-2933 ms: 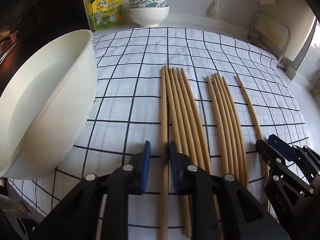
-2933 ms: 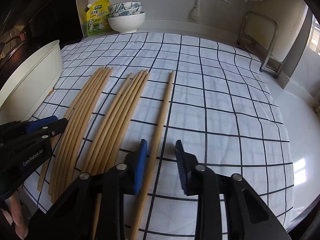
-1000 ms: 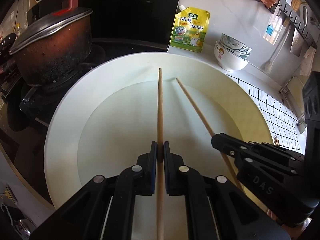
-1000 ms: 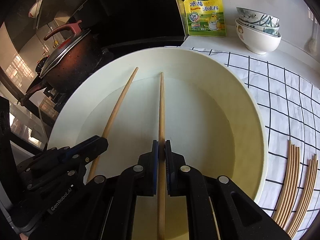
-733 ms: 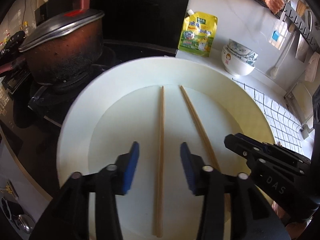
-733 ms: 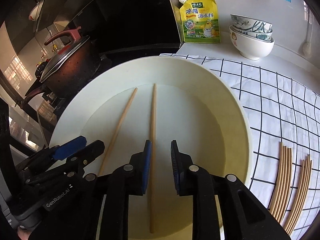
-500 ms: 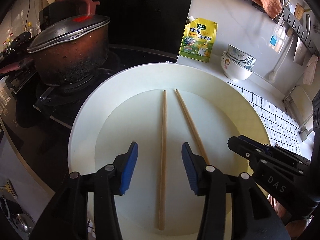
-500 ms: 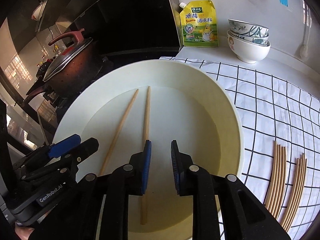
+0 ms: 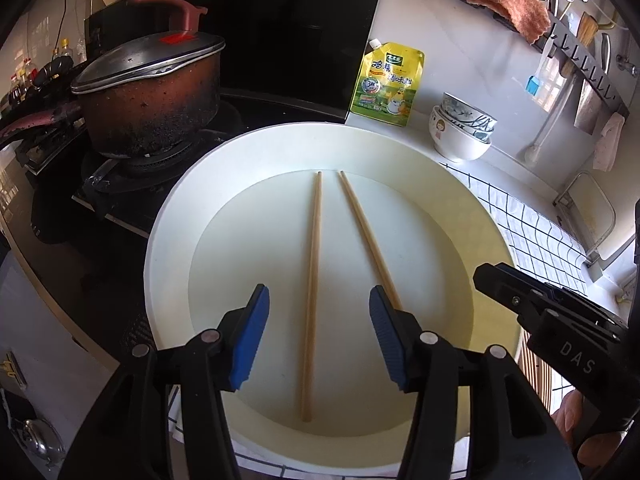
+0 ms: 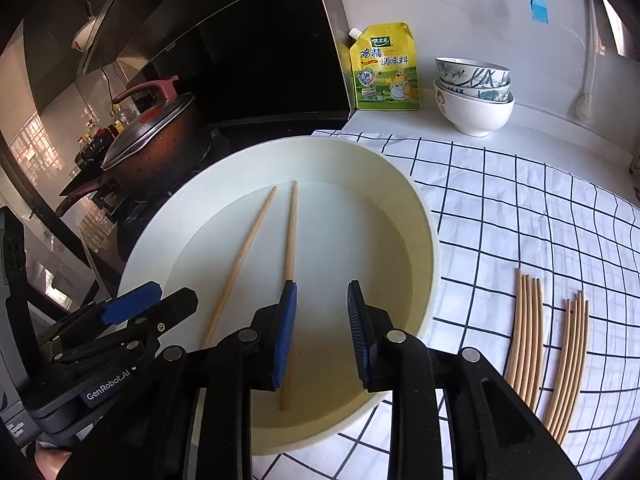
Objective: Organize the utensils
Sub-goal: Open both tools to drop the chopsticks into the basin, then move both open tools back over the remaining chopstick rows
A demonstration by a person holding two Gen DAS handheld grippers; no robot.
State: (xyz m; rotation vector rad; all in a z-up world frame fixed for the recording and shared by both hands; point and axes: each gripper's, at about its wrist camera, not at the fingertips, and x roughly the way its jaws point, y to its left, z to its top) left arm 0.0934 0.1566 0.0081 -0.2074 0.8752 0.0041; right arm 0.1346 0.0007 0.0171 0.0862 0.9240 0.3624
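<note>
Chopsticks (image 9: 312, 292) released; both tongs have opened.

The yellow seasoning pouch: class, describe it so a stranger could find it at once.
Start at the big white basin on the checked cloth. Behind it, against the wall, the yellow seasoning pouch stands upright beside stacked bowls. It alone is bright yellow with a white spout.

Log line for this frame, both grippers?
left gripper: open, just released | right gripper: open, just released | two chopsticks in basin
</note>
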